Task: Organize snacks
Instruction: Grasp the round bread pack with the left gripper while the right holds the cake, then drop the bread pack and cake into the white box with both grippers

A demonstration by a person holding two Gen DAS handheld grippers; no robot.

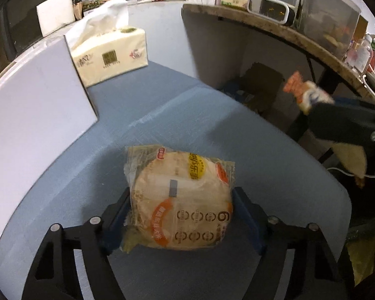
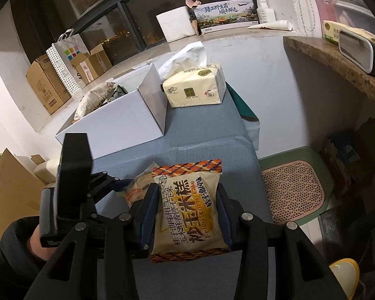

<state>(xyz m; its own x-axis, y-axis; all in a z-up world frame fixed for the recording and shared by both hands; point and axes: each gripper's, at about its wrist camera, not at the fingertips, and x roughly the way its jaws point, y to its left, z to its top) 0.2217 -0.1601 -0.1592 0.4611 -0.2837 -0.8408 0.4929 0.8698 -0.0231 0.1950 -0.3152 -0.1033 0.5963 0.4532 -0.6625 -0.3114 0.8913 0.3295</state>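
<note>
Holding snacks in both grippers: left gripper (image 1: 181, 200) clamps the rice cracker pack (image 1: 178, 197), right gripper (image 2: 186, 207) the corn cake packet (image 2: 188, 210); white box (image 2: 117, 117), upper left, already holds some.

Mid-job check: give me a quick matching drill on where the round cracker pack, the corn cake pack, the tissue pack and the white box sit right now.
Things:
1. round cracker pack
2. corn cake pack
3. tissue pack
4. white box

Places:
A. on the blue table, beside the white box
B. clamped in the right tool
C. on the blue table, snacks already inside
D. clamped in the left tool

Pairs: 1-D, 2-B, 3-A, 4-C
</note>
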